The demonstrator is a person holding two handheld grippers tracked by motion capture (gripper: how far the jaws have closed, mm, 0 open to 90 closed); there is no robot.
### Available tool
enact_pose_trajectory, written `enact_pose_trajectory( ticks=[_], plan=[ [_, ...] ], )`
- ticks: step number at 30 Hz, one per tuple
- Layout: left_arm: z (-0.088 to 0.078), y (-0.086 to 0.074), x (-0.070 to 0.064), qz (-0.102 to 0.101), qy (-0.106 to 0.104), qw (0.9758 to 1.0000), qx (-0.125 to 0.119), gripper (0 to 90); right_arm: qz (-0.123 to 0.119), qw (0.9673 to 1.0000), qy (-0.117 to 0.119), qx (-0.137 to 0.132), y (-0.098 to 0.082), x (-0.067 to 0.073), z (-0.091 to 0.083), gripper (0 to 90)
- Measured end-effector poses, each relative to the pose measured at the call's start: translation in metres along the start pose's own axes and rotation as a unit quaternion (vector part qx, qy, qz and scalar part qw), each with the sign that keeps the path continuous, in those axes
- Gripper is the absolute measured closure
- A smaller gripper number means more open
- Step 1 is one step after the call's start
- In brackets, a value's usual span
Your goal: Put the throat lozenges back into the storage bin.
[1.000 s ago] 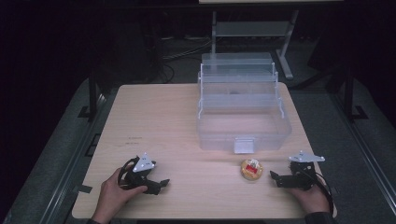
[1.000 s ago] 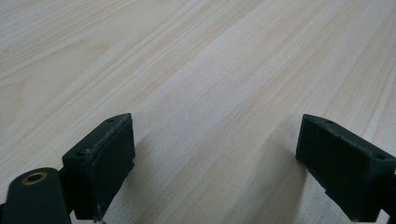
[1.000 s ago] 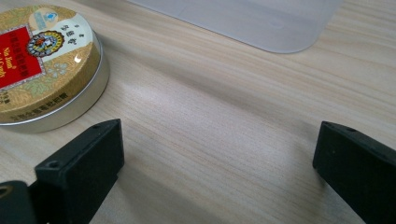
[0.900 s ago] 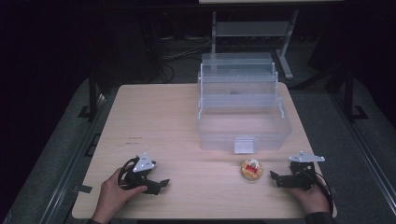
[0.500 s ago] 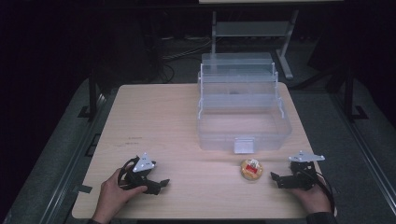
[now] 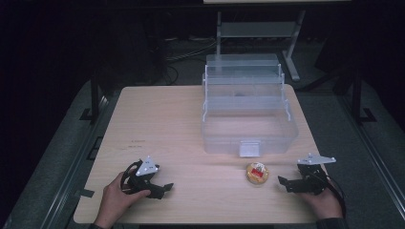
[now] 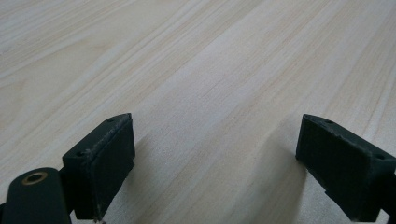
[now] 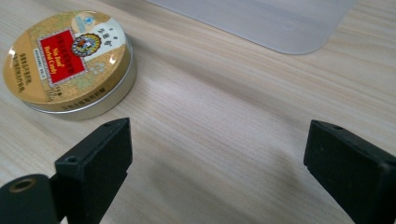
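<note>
A round gold tin with a red label (image 6: 257,173) (image 8: 67,58) lies flat on the wooden table (image 6: 181,124), just in front of the clear plastic box (image 6: 224,143). My right gripper (image 6: 282,183) (image 8: 217,154) rests low on the table to the right of the tin and points left at it. Its jaws stand apart with only bare wood between them, and they have just been closing a little. The tin sits ahead of the left jaw, untouched. My left gripper (image 6: 165,188) (image 7: 215,154) rests near the front left, open over bare tabletop.
The clear box has stepped tiers and an open lid toward the back, with a latch (image 6: 250,149) on its front. A rounded corner of clear plastic (image 8: 261,18) lies just beyond the right gripper. A metal stand (image 6: 258,28) is behind the table.
</note>
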State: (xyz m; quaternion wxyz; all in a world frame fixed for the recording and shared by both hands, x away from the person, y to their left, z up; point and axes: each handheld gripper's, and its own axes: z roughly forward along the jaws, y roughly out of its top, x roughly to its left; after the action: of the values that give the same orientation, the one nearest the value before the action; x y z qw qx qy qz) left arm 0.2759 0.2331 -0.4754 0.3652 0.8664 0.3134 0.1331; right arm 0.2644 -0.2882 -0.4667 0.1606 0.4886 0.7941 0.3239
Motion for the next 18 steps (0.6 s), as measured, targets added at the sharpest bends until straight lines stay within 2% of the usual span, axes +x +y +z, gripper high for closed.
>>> enact_pose_trajectory(
  ticks=[18],
  plan=[
    [0.0, 0.0, 0.0, 0.0, 0.0, 1.0, 0.0, 10.9, -0.019, 0.9996, 0.012, 0.014, 0.0055, 0.0071, -0.003, 7.8]
  ],
)
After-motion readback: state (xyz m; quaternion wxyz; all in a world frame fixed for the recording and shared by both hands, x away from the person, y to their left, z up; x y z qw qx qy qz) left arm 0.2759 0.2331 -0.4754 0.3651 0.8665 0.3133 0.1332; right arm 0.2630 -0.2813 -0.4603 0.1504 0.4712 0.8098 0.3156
